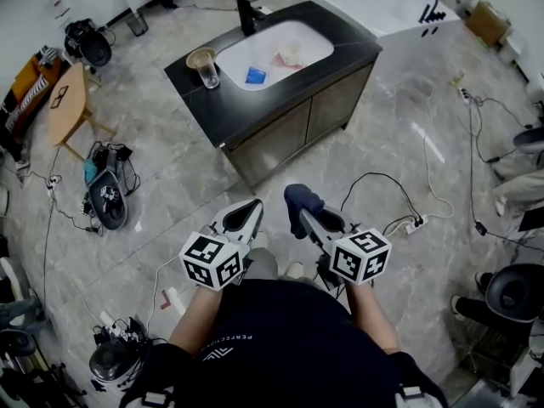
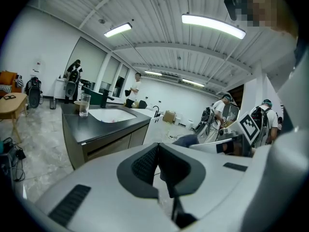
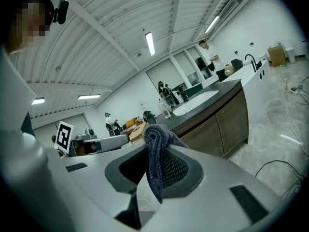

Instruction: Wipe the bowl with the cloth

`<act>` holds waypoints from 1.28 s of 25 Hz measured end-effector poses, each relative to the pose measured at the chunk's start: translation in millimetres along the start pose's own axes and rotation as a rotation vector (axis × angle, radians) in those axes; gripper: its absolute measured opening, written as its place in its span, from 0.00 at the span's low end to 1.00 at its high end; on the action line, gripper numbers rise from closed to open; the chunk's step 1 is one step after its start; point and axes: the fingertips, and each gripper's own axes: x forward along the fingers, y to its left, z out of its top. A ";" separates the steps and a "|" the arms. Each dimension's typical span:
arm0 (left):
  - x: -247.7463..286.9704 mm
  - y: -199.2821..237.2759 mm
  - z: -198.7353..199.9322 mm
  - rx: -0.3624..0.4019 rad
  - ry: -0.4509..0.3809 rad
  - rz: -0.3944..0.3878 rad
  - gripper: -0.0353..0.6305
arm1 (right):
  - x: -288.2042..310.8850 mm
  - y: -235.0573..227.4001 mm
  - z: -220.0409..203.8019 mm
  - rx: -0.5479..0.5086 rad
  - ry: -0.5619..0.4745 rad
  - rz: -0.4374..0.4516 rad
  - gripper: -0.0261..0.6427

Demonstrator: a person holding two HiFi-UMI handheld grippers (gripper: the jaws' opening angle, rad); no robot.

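My right gripper point(image 1: 303, 217) is shut on a dark blue cloth point(image 1: 301, 198), held at waist height over the floor. In the right gripper view the cloth point(image 3: 153, 153) hangs folded between the pads of that gripper point(image 3: 153, 129). Beside it, my left gripper point(image 1: 252, 204) is shut with nothing in it; in its own view the left gripper point(image 2: 158, 146) shows its pads meeting. A pale bowl point(image 1: 291, 53) sits in the white sink basin point(image 1: 242, 53) of the dark counter point(image 1: 340, 45), a few steps ahead. Both grippers are well short of it.
On the counter stand a glass point(image 1: 210, 76), a brown dish point(image 1: 201, 58) and a black faucet point(image 1: 247, 11); a blue item point(image 1: 256, 76) lies in the basin. A white tub point(image 1: 382, 2) is behind. Cables point(image 1: 382, 185), bags point(image 1: 108, 198) and a wooden table point(image 1: 68, 100) surround me.
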 end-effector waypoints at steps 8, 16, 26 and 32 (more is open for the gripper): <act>30.4 27.0 17.2 0.014 -0.022 -0.053 0.07 | 31.6 -14.7 21.0 -0.010 0.013 -0.014 0.16; 53.0 79.6 50.8 0.001 -0.036 -0.070 0.07 | 81.1 -27.2 63.2 -0.017 0.028 -0.011 0.16; 61.7 169.2 81.0 -0.008 -0.044 0.002 0.07 | 169.6 -33.2 115.6 -0.042 0.035 0.038 0.16; 72.0 214.3 97.4 -0.010 -0.041 0.038 0.07 | 204.4 -36.5 139.2 -0.049 0.037 0.040 0.16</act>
